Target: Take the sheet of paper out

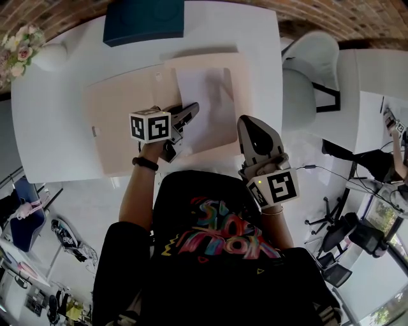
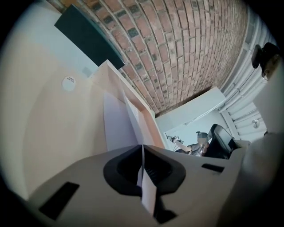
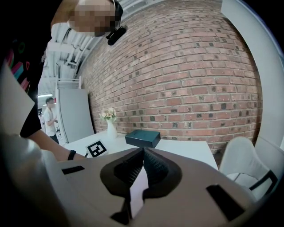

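Sheet of paper [image 1: 203, 102]: white, lying in the right half of an open beige folder [image 1: 121, 121], not yet out. Folder card shows as a band along the sheet's far and right sides, so it looks tucked into a pocket there. I cannot tell how deep.

Folder sits mid-desk, nearer the right edge, with its left panel flat on the white desk [image 1: 57, 146].

Left gripper [image 1: 190, 111]: reaches over the folder's near edge to the sheet's near left corner. In the left gripper view its jaws are pressed together on a thin white edge, so it has the paper pinched. That corner is likely chosen because it is the one free of the pocket. It points slightly downward, which keeps the sheet close to the folder while it slides.

Right gripper [image 1: 247, 122]: jaws together with nothing in them, held near the desk's near edge, just right of the folder. Judged to be waiting, or ready to pin the folder if it drags along.

Next move, as I judge it: draw the sheet toward the near left, away from the pocket. A one-corner grip could crease or tear it.

Far edge of the desk: a dark teal box [image 1: 143, 19]. Far left corner: a vase of flowers [image 1: 22, 44]. Both are well clear.
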`<state>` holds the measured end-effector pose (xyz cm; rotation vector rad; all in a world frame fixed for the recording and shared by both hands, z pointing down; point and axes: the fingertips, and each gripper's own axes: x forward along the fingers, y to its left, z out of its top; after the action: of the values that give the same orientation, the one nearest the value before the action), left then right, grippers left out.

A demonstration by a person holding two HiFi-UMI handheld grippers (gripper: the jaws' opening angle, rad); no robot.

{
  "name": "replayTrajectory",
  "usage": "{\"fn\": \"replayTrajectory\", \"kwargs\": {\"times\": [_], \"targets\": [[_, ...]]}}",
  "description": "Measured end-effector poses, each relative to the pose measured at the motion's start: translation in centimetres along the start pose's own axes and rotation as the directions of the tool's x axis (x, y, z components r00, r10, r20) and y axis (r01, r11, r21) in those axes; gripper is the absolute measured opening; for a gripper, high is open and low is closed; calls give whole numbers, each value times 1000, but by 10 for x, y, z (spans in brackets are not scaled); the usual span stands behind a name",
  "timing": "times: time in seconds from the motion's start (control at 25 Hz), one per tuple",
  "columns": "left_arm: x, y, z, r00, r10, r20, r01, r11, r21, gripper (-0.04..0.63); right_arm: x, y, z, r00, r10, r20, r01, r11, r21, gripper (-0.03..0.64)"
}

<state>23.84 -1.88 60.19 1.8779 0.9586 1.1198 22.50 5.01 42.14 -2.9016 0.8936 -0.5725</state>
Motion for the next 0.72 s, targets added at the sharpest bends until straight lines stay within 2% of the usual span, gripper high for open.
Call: {"fn": "replayTrajectory", "kwargs": {"times": [0.36, 0.72], "targets": [[-37, 15, 11, 996, 49, 80, -45, 998, -51, 23, 5, 3, 3, 999, 42, 0, -42, 999, -19, 18], [-106, 26, 10, 974, 101, 201, -82, 992, -100, 23, 19, 38, 18, 992, 126, -1, -126, 990, -69, 18]]}}
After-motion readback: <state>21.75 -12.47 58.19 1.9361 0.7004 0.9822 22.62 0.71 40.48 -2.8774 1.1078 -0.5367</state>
